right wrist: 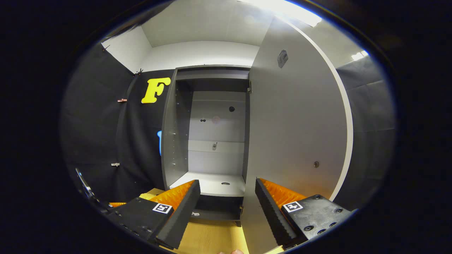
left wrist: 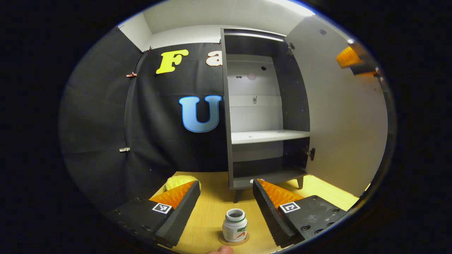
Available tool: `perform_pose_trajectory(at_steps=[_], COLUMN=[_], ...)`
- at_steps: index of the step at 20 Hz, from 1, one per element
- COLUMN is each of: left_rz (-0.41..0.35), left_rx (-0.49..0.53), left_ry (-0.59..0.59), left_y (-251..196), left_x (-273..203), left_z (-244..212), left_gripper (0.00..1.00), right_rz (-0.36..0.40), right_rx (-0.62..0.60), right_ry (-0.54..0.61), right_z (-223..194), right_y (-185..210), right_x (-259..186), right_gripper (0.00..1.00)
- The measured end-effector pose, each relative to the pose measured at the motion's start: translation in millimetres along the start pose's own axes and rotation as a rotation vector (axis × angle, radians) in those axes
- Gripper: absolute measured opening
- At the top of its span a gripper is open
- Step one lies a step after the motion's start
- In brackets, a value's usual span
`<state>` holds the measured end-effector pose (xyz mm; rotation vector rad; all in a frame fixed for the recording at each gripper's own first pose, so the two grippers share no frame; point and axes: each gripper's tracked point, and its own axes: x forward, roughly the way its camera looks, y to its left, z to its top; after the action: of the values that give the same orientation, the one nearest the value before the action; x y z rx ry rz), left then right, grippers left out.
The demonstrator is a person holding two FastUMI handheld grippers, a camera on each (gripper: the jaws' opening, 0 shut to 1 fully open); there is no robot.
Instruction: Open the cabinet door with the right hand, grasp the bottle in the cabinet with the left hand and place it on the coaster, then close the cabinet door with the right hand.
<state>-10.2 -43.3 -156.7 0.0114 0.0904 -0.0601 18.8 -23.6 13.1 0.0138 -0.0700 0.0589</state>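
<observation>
One bottle (left wrist: 235,225), one coaster (left wrist: 233,241), one cabinet (left wrist: 261,106), possibly one yellow object (left wrist: 178,181).

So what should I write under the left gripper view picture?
Bottle set on its coaster between the open left tool, cabinet door wide open.

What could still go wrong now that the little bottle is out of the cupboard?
The bottle stands on the coaster between the open left gripper, so a careless pull-back could tip it. The cabinet door is wide open; the open right gripper sits at its lower edge and might slip off it, or swing it shut too hard and shake the cabinet.
</observation>
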Motion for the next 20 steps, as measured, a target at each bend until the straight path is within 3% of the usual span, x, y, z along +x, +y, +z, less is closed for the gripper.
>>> perform_pose_trajectory(at_steps=[7,8,15,20], left_rz=[0.034,0.028,-0.022,-0.063], left_rx=[-0.033,-0.038,0.022,0.001], left_ry=[-0.003,-0.01,-0.03,-0.022], left_y=[15,15,1,-18], left_x=[1,2,5,2], left_z=[90,100,118,116], left_gripper=[0.94,0.95,0.95,0.95], right_rz=[0.001,0.011,0.047,-0.08], right_rx=[0.037,0.036,0.114,0.106], right_ry=[0.048,0.048,0.105,0.131], right_z=[1,3,5,-3], right_y=[-13,-15,-53,-127], right_x=[-20,-28,-88,-107], right_gripper=[0.94,0.98,0.96,1.0])
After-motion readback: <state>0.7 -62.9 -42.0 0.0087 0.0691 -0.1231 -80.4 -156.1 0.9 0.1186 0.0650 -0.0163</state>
